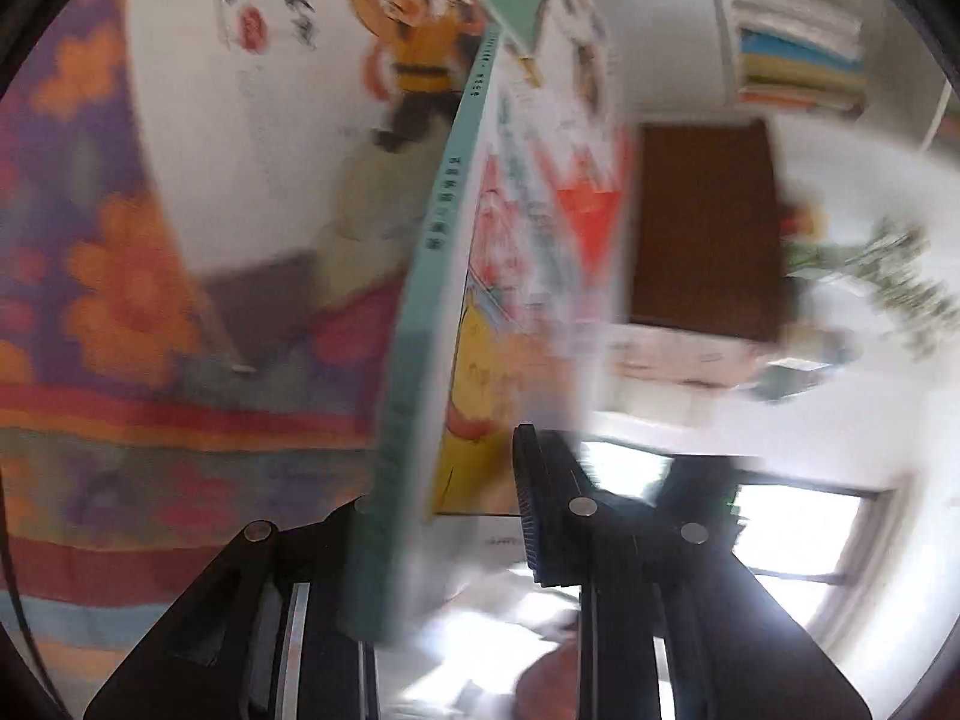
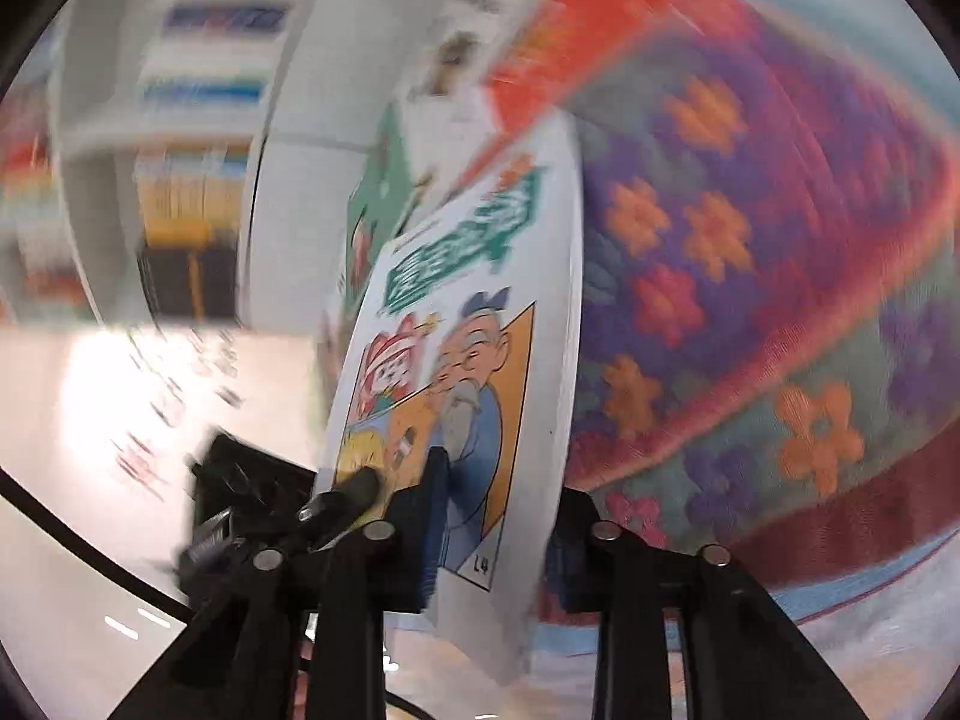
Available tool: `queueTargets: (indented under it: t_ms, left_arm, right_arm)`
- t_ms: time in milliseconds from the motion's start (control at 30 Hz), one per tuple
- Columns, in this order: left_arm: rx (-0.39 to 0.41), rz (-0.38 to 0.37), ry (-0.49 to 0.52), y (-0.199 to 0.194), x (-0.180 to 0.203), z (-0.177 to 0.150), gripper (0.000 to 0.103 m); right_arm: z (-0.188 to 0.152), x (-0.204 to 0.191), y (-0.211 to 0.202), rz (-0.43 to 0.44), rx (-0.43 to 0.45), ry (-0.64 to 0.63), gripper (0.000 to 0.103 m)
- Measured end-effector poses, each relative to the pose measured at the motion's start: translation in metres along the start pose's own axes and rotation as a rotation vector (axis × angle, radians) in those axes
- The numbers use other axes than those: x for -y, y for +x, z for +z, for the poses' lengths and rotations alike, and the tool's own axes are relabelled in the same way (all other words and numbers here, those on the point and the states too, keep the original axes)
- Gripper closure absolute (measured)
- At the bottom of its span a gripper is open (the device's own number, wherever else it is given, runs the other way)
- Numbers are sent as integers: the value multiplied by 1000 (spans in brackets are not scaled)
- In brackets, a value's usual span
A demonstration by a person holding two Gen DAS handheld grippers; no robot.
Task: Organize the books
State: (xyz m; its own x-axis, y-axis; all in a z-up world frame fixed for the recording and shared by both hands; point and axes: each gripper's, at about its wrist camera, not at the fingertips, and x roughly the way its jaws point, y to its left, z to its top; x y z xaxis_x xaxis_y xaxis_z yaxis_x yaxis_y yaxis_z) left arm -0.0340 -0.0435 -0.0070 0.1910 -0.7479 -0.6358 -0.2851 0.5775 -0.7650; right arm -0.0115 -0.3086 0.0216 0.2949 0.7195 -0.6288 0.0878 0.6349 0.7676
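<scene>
The comic book [image 2: 456, 396], a thin white-covered volume with cartoon figures on its front, stands on edge between the fingers of the right gripper [image 2: 492, 540]; both pads look pressed to its faces near the lower corner, so that gripper is clenched on it. Held upright like this, it is probably being kept vertical, spine-on, for shelving rather than for lying flat.

In the left wrist view a teal-spined book [image 1: 420, 324] likewise stands on edge between the fingers of the left gripper [image 1: 444, 540]. Its spine lies against the left finger, but a gap shows between the cover and the right finger [image 1: 534, 504], so these jaws appear slack, steadying it rather than clamping it. Whether this is the same volume the right gripper holds, I cannot tell through the blur.

Just behind, more illustrated books [image 1: 288, 90] lie flat on a flowered blanket [image 1: 108, 300] of purple, orange and red, seemingly the unsorted pile. Farthest off, a white bookshelf [image 1: 792, 24] holds stacked books, the likely destination.
</scene>
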Motion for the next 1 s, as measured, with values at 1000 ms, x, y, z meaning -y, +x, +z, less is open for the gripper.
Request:
queueTargets:
  t_ms: [1000]
  left_arm:
    - [491,271,357,-254,-5,-17,70]
  right_arm:
    - [-91,-291,87,-176,12,-894,75]
